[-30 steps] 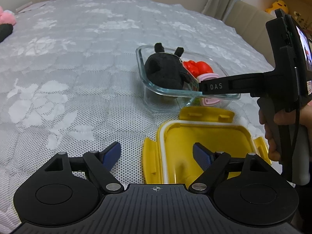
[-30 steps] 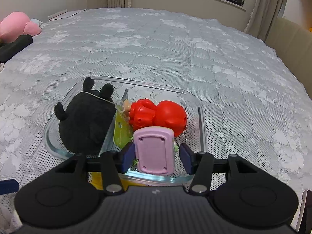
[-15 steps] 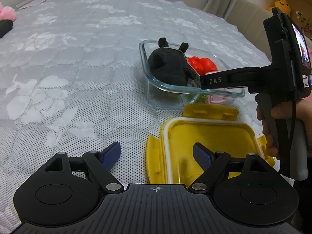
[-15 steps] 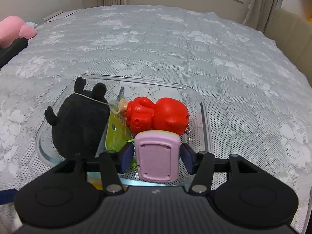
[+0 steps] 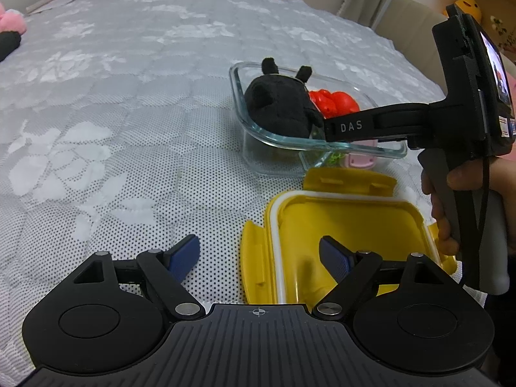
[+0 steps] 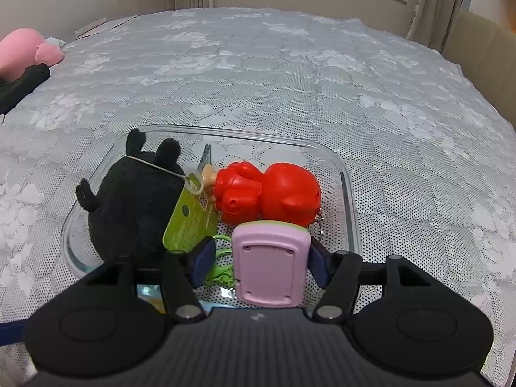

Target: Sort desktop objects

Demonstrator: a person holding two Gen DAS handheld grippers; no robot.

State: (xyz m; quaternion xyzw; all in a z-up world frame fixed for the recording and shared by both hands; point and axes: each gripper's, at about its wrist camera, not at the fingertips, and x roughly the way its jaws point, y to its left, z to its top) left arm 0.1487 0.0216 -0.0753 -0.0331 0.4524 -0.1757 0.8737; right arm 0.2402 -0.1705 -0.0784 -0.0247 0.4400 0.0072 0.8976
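A clear glass container (image 6: 350, 193) sits on the quilted surface and holds a black plush toy (image 6: 129, 203), a red plastic toy (image 6: 274, 193) and a green tag. My right gripper (image 6: 258, 261) is open inside the container's near end, its fingers on either side of a pink rectangular toy (image 6: 267, 267); the left finger stands clear of it. In the left wrist view the container (image 5: 258, 125), plush (image 5: 277, 106) and right gripper's arm (image 5: 371, 125) show ahead. My left gripper (image 5: 258, 254) is open and empty above the edge of a yellow lid (image 5: 348, 222).
A pink and black plush (image 6: 22, 51) lies at the far left edge of the surface. A beige headboard or sofa (image 6: 483, 42) and curtains stand at the back right. The hand holding the right gripper (image 5: 451, 193) is beside the yellow lid.
My right gripper has sunk lower into the container with the pink toy and its fingers have spread a little off it. The left gripper has drawn slightly back and up.
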